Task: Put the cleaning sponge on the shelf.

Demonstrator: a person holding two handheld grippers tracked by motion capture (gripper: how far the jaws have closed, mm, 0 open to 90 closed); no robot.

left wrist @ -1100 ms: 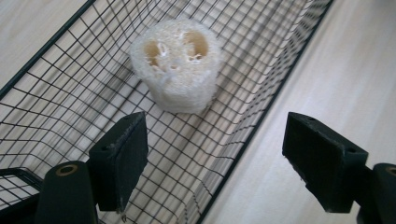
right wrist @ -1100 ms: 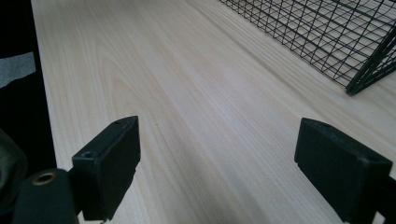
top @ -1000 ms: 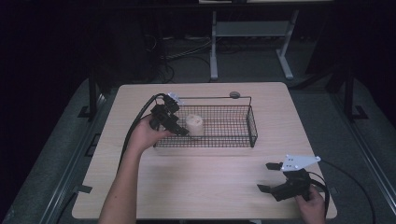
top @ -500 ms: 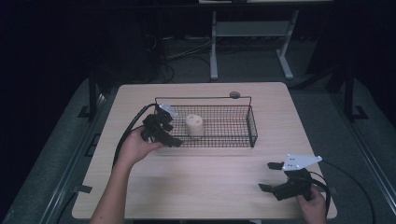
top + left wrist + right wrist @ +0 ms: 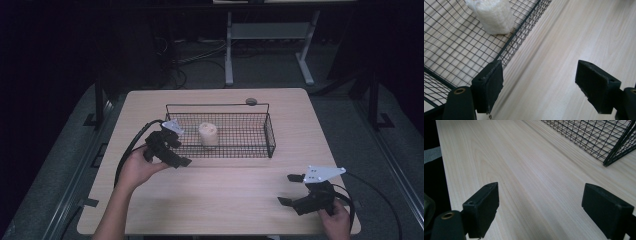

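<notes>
White roll [image 5: 208, 134] in wire basket [image 5: 260, 148], left claw [image 5: 541, 87] spread empty beside it, right claw [image 5: 549, 210] likewise, seemingly.

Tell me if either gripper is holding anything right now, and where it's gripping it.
Nothing is held. The left gripper and right gripper both have open jaws with only bare table between them; the white roll sits in the wire basket, untouched.

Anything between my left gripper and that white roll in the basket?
Just the basket's near wire wall; left gripper is outside it, white roll inside, per left gripper view.
</notes>
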